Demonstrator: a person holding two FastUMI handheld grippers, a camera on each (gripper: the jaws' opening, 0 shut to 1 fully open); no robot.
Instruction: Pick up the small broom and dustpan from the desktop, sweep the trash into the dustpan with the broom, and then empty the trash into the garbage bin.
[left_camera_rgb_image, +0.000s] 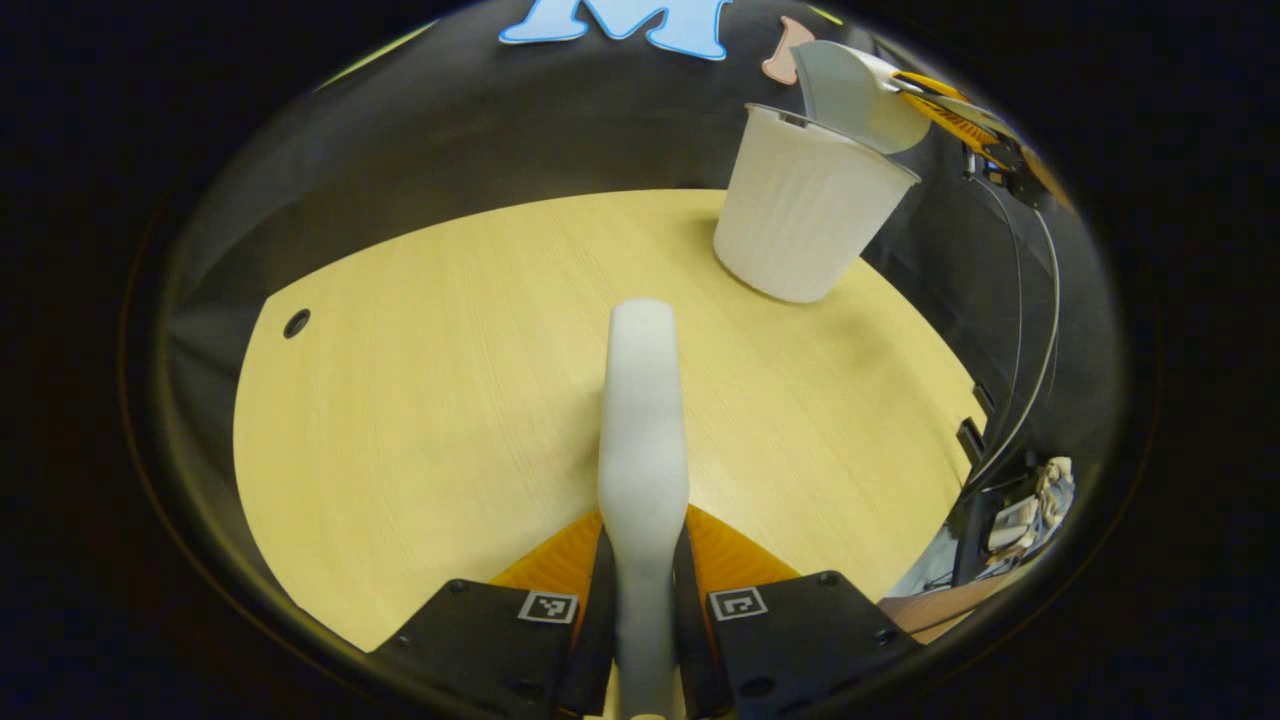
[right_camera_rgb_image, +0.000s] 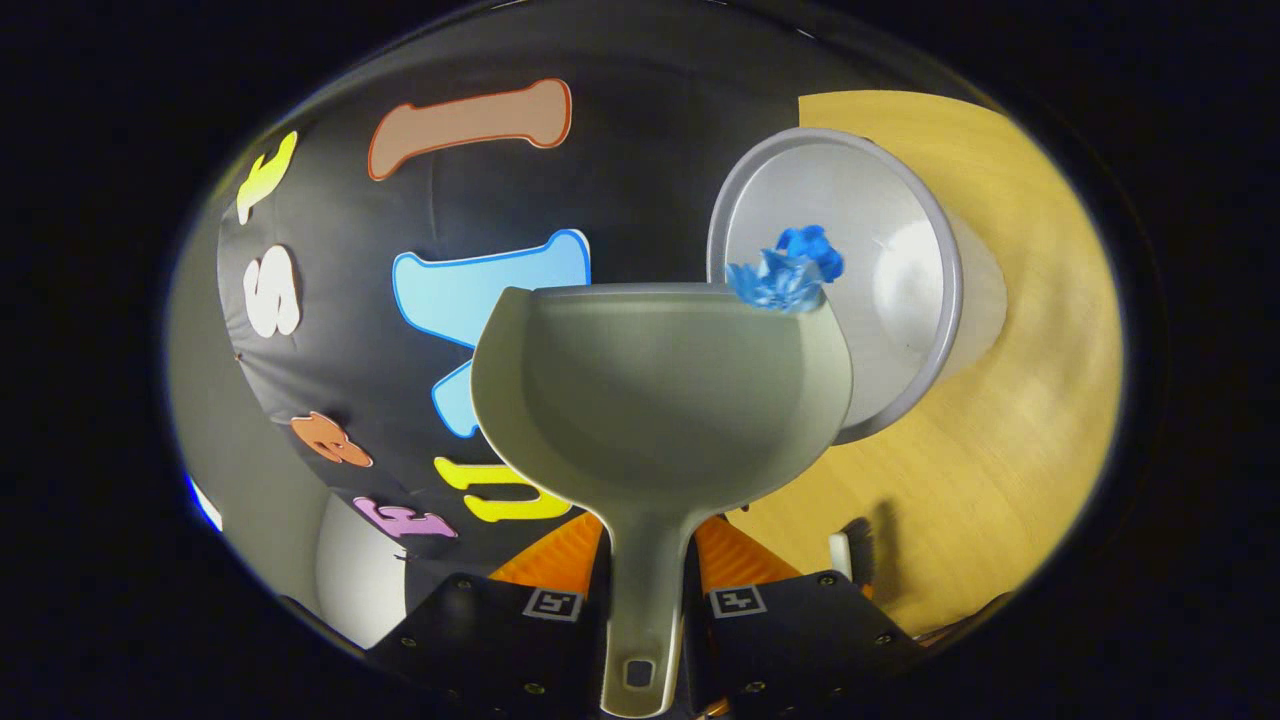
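Dustpan (right_camera_rgb_image: 660, 400), clamped by its handle in your right gripper (right_camera_rgb_image: 645, 610), is tipped over the garbage bin (right_camera_rgb_image: 900, 200) with blue trash (right_camera_rgb_image: 785, 270) sliding off, so sweeping's done and emptying nearly; your left gripper (left_camera_rgb_image: 645, 610) grips the broom (left_camera_rgb_image: 643, 420) above the desktop (left_camera_rgb_image: 420, 400).

From the left gripper view I can't see the broom's (left_camera_rgb_image: 643, 440) bristles; its white handle runs out past the bottom edge between my fingers. The far hand-held gripper (left_camera_rgb_image: 975, 125) is cut off at the rim, and the clutter (left_camera_rgb_image: 1030, 505) below the worktop (left_camera_rgb_image: 420, 400) is too small to identify. In the right gripper view, the dustpan (right_camera_rgb_image: 660, 400) hides part of the bin (right_camera_rgb_image: 880, 260), and the blue scraps (right_camera_rgb_image: 790, 270) are blurred.
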